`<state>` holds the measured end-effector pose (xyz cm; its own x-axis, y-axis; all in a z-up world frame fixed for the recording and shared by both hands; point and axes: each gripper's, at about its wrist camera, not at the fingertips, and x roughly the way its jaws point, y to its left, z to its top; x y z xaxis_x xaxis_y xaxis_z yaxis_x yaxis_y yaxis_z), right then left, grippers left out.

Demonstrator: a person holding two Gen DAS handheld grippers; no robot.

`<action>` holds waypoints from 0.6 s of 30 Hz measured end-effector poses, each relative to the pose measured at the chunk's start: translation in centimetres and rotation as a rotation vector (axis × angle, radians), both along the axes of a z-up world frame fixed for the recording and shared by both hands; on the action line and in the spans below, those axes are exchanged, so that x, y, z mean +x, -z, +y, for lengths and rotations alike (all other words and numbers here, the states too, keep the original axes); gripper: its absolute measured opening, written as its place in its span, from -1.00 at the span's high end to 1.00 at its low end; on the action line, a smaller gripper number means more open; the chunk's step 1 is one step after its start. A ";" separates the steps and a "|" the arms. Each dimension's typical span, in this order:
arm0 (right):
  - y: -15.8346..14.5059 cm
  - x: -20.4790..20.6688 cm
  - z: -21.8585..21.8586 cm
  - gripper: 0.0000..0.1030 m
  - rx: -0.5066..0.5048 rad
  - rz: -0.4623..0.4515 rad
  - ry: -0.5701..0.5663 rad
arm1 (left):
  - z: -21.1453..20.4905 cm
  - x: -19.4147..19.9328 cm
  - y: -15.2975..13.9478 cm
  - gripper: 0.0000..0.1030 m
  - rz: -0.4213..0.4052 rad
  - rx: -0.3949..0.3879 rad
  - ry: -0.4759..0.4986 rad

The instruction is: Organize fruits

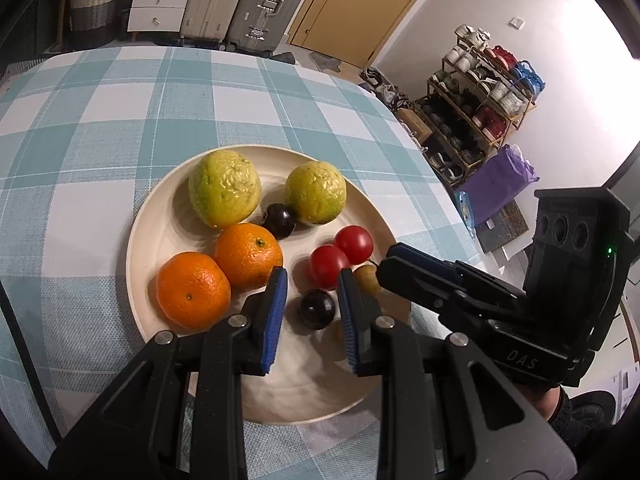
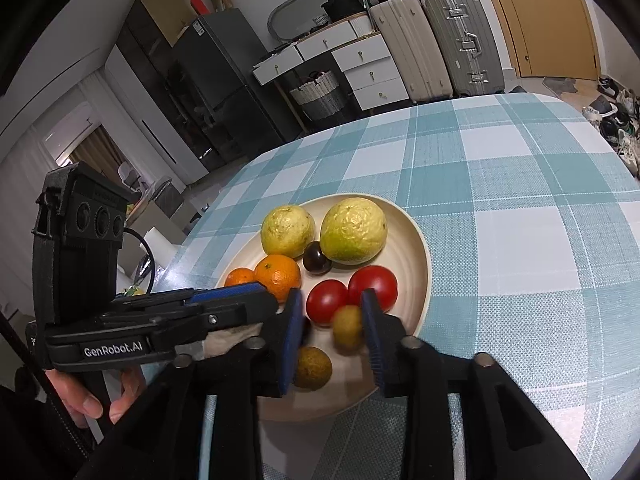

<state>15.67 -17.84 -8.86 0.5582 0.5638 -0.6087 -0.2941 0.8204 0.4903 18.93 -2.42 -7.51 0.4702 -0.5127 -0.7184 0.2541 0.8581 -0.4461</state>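
A cream plate (image 1: pixel 160 216) (image 2: pixel 416 248) on the checked table holds two green guavas (image 1: pixel 224 188), two oranges (image 1: pixel 192 290), two red tomatoes (image 1: pixel 354 244) (image 2: pixel 372 286), two dark plums (image 1: pixel 280 220) and small yellow-green fruits. My left gripper (image 1: pixel 312 312) is open above the plate, its fingers on either side of a dark plum (image 1: pixel 316 308) without touching it. My right gripper (image 2: pixel 330 332) is open over the plate's near side; a small yellow-green fruit (image 2: pixel 347 326) lies between its fingers, blurred. Another one (image 2: pixel 312 368) lies below the left finger. The right gripper also shows in the left wrist view (image 1: pixel 404 264).
The table has a teal and white checked cloth (image 1: pixel 100 120) (image 2: pixel 520 200). Suitcases (image 1: pixel 272 4), white drawers (image 2: pixel 368 68), a woven basket (image 1: pixel 94 4) and a shoe rack (image 1: pixel 472 112) stand beyond the table edges.
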 end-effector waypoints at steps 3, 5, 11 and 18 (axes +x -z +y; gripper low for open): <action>-0.2 -0.2 -0.3 0.23 0.010 -0.006 0.012 | 0.2 -0.2 -0.4 0.56 -0.009 -0.008 -0.007; -0.4 -0.4 -0.6 0.15 0.012 -0.011 0.025 | 0.2 -0.5 -0.8 0.54 -0.017 -0.011 -0.010; -1.4 -1.2 -1.3 0.04 0.018 -0.036 0.055 | 0.6 -1.4 -1.9 0.48 -0.032 -0.008 -0.021; -2.7 -2.6 -1.9 -0.28 0.027 -0.078 0.090 | 0.5 -3.2 -3.7 0.43 -0.081 0.021 -0.013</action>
<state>13.08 -19.76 -6.15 0.6525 0.5249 -0.5466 -0.2584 0.8322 0.4907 15.71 -1.95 -3.85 0.5334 -0.4916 -0.6884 0.2775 0.8704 -0.4066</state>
